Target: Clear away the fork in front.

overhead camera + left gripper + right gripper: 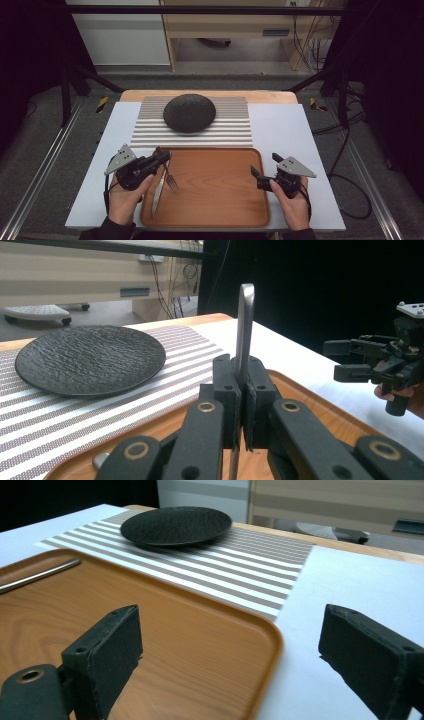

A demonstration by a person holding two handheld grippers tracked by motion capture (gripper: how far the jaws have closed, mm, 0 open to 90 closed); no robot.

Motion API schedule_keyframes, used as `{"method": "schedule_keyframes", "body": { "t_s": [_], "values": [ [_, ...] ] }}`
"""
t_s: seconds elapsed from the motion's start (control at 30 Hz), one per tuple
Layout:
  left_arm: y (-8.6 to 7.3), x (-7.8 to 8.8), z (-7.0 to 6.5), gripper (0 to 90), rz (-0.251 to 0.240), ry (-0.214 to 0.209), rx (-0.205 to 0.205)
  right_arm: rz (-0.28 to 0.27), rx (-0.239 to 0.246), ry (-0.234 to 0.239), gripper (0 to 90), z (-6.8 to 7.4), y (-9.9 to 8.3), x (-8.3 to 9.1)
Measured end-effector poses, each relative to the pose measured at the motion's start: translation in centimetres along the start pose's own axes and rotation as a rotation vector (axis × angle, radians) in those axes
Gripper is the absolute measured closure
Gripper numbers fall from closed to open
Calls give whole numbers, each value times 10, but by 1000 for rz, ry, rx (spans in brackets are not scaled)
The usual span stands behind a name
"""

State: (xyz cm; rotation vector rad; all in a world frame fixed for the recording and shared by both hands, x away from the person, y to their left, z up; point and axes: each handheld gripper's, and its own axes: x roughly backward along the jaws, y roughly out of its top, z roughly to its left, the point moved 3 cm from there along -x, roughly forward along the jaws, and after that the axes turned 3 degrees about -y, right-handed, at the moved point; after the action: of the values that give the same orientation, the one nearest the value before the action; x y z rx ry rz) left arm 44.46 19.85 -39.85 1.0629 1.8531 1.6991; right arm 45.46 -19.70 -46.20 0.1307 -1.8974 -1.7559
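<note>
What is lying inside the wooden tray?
In the wooden tray lies a knife. The left gripper is closed on a fork, its tines over the tray. Whether the tines touch the wood cannot be seen. The rest is bare.

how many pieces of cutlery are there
2: a fork clamped in the left tongs over the tray, and a knife lying at the tray's left edge.
</note>
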Motion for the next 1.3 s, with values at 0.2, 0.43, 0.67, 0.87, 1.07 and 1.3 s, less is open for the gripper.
{"method": "schedule_keyframes", "body": {
  "t_s": [0.2,0.43,0.67,0.87,1.07,1.3],
  "values": [
    [-2,5,-1,866,1,-1,10,-4,3,-37,94,-10,-6,11],
    [-1,11,-4,866,2,-4,8,-12,1,-54,86,-21,-11,21],
    [-6,18,-12,866,13,-18,18,-3,10,-72,77,-27,-22,31],
    [-7,23,-17,866,35,-27,18,-26,2,-89,74,-27,-26,42],
    [-13,27,-20,866,74,-15,26,-47,-19,-96,77,-31,-27,40],
    [-18,29,-23,866,96,-45,31,-52,-20,-86,79,-31,-26,39]
  ]
}}
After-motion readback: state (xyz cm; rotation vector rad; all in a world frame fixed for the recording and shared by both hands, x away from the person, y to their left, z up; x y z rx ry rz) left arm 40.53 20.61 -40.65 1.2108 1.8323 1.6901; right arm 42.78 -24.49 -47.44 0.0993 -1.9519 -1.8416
